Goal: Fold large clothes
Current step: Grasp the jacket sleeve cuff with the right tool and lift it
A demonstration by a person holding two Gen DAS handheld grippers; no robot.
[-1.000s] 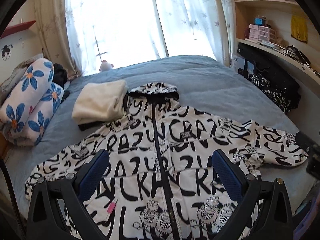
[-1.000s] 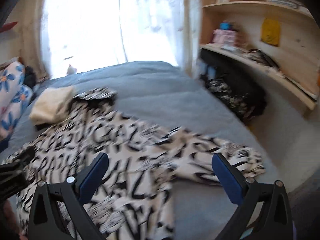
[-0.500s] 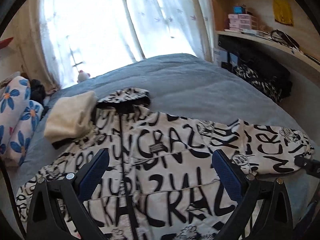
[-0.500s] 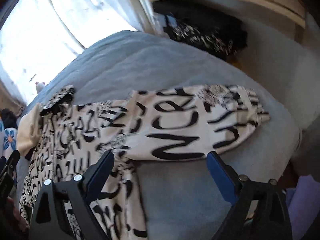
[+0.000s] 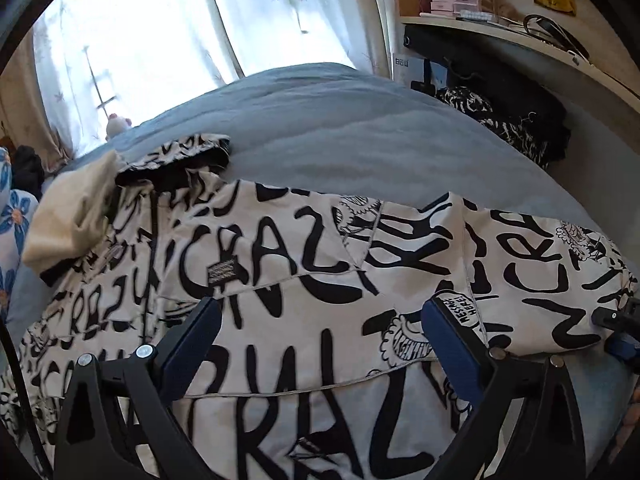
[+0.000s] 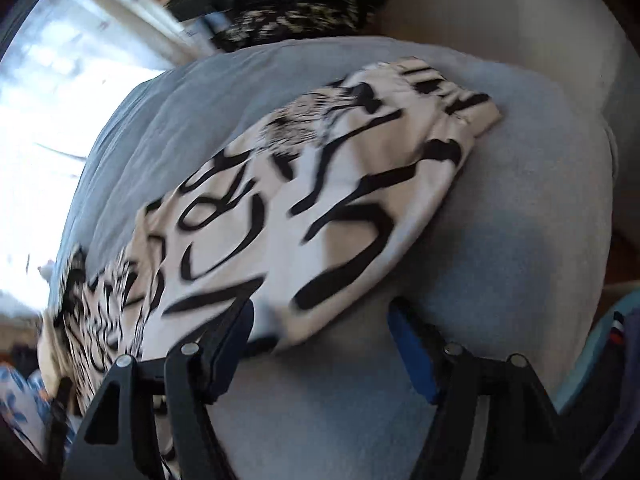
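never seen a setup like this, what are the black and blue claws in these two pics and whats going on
Those claws are hand-held grippers, one in each of a person's hands, each with a fisheye camera looking along its fingers. One picture is from the left gripper, the other from the right gripper. Both are open and hold nothing. On the grey-blue bed lies a white jacket with black lettering, spread flat, beside a folded cream garment. The right gripper is low over the jacket's sleeve, probably about to fold it in.

Window point(image 5: 168, 32) glare backlights; right view motion-blurred.
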